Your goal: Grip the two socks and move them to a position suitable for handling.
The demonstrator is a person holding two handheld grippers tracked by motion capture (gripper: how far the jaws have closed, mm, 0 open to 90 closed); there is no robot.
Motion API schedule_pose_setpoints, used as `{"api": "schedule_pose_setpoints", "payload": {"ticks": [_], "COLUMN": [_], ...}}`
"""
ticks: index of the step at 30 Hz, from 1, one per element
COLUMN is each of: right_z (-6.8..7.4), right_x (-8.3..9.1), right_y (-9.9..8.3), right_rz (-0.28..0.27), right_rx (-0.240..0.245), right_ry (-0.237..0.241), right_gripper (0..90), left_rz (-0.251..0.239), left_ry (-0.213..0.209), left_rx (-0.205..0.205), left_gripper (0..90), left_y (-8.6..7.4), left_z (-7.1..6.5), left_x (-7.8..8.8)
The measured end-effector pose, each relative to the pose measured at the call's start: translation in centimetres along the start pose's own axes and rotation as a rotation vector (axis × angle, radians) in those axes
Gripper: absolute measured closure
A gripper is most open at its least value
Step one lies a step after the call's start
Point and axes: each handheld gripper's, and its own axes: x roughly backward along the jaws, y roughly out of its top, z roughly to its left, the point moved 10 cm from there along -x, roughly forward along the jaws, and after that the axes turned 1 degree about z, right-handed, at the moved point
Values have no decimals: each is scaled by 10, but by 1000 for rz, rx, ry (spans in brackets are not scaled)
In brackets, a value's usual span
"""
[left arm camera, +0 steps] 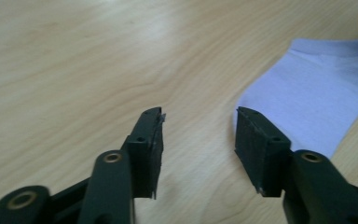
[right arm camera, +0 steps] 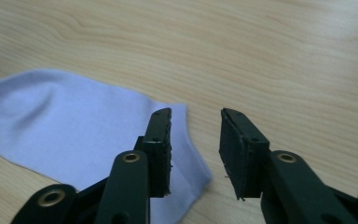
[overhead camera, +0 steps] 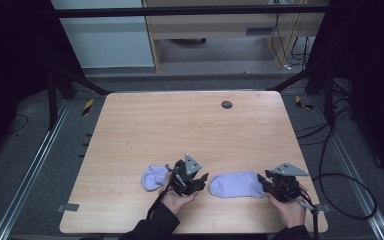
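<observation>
Two pale lilac socks lie flat near the table's front edge. One sock [overhead camera: 153, 177] rests at the left, partly hidden by my left hand. The other sock [overhead camera: 236, 184] [left arm camera: 314, 95] [right arm camera: 70, 121] lies between the two grippers. My left gripper [overhead camera: 203, 181] [left arm camera: 198, 140] stands open just left of that sock's toe end, with bare wood between its jaws. At the sock's right end my right gripper [overhead camera: 261, 181] [right arm camera: 196, 128] is open too, its left jaw over the sock's edge and its right jaw over wood.
The wooden table [overhead camera: 180, 130] stretches away behind the socks, with a round dark grommet [overhead camera: 226, 104] near its far edge. Cables [overhead camera: 340, 175] trail off the table's right side. A metal frame and dark floor surround the table.
</observation>
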Motion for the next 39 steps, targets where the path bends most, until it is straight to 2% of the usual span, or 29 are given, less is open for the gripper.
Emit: {"api": "schedule_pose_setpoints", "payload": {"ticks": [1,2,3,4,5,6,7,8,9,13,16,20,26,30,31,32,33,34,35,39], "right_z": [3,3,6,7,7,9,14,14,19,31,38,62,97,120,120,132,139,139,152,175], "right_x": [1,1,2,1,1,2,2,2,1,-5,-8,-15,-30,-39,-39,-42,-43,-43,-45,-53], "right_y": [4,4,8,10,10,12,17,17,22,31,38,58,70,79,79,85,87,87,91,93], "right_rz": [-20,-20,-38,-43,-43,-45,-57,-57,-68,-72,-79,-100,-68,-68,-68,-77,-80,-80,-85,-71], "right_rx": [-11,-11,-5,-2,-2,-4,-12,-12,-12,2,16,42,97,115,115,123,128,128,131,150], "right_ry": [8,8,16,22,22,28,47,47,61,85,95,142,206,241,241,258,269,269,290,331], "right_gripper": [608,608,592,585,585,577,555,555,531,501,486,461,453,413,413,409,407,407,407,425], "left_rz": [-11,-11,-16,-21,-21,-28,-31,-31,-27,-33,-44,-44,-43,-39,-39,-23,-17,-17,-2,30], "left_ry": [19,19,28,45,45,52,66,66,83,113,122,164,217,235,235,238,239,239,233,227], "left_rx": [13,13,18,31,31,41,54,54,65,80,94,110,167,191,191,195,197,197,199,195], "left_gripper": [479,472,464,456,451,451,441,437,435,435,432,433,448,456,460,466,472,480,487,504], "left_y": [0,0,-1,-3,-3,-5,-9,-9,-15,-25,-28,-43,-64,-76,-76,-83,-85,-85,-90,-98], "left_z": [13,13,19,32,32,38,50,50,61,80,87,105,131,141,141,144,144,144,144,143], "left_x": [9,9,13,22,22,26,34,34,42,56,63,77,91,95,95,94,94,94,91,85]}}
